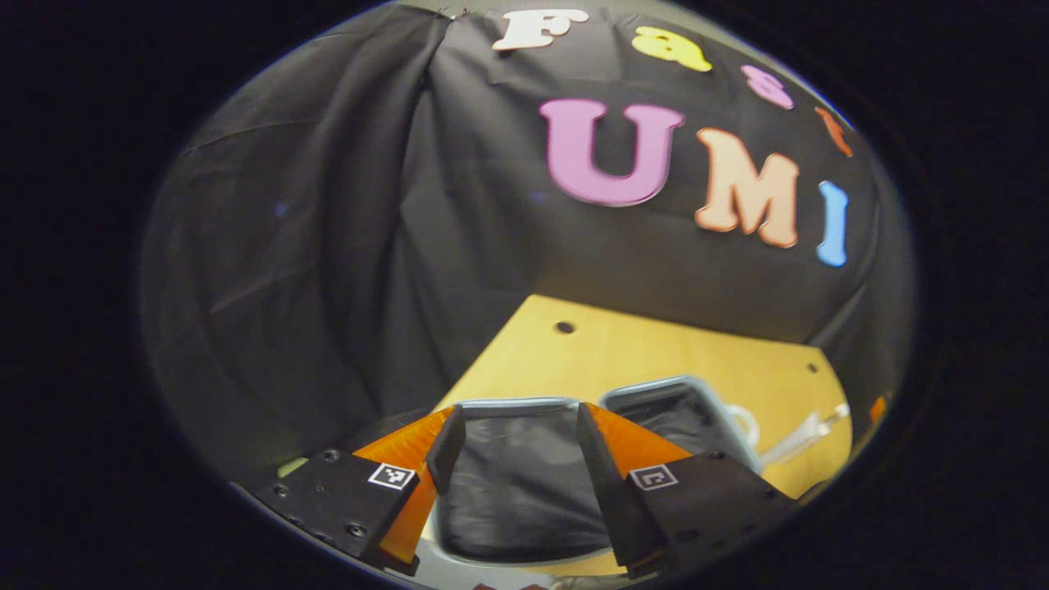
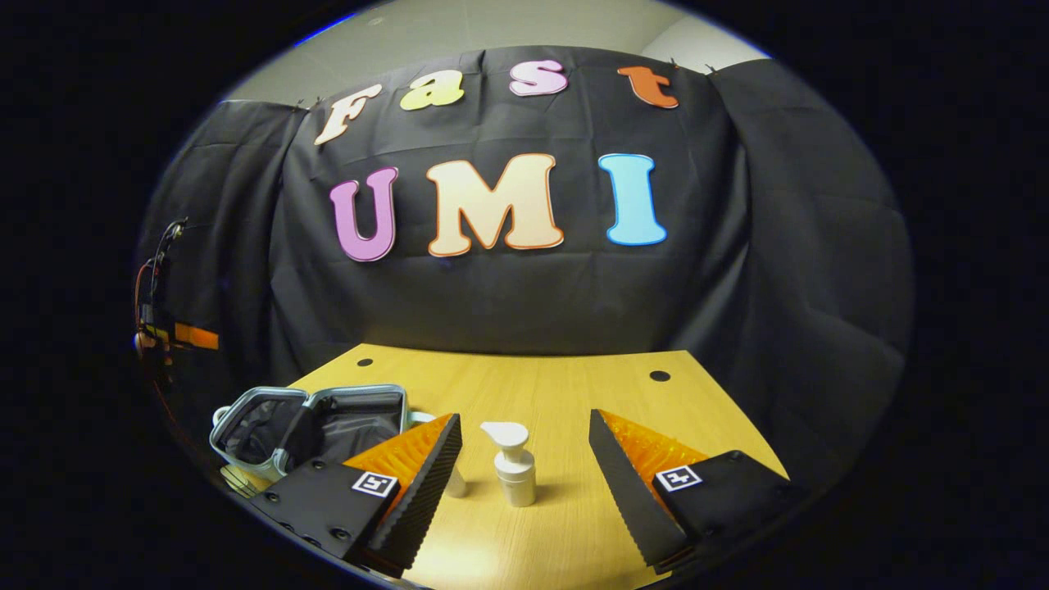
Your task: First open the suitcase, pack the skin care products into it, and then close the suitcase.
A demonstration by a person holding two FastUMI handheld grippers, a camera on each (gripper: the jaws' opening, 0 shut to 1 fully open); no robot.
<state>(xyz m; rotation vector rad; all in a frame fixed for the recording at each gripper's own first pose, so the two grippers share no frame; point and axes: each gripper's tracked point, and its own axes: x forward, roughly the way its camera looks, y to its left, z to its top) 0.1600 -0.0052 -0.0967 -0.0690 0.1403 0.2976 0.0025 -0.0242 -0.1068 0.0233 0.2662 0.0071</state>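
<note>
The suitcase (image 1: 524,492) lies open on the wooden table (image 1: 656,344), its two halves lined in dark fabric with pale grey rims. My left gripper (image 1: 520,414) hovers open just above the nearer half, nothing between its fingers. In the right gripper view the open suitcase (image 2: 315,426) sits at the table's left. A white pump bottle (image 2: 515,471) stands upright on the table, a little ahead of my right gripper (image 2: 524,418) and in line with its gap. That gripper is open and empty. A second small pale bottle (image 2: 456,483) is partly hidden behind its left finger.
A white pump-topped item (image 1: 807,434) lies on the table to the right of the suitcase. The table (image 2: 574,385) has small round holes near its back corners. The black cloth wall hangs close behind. An orange-and-black device with cables (image 2: 168,332) hangs at the far left.
</note>
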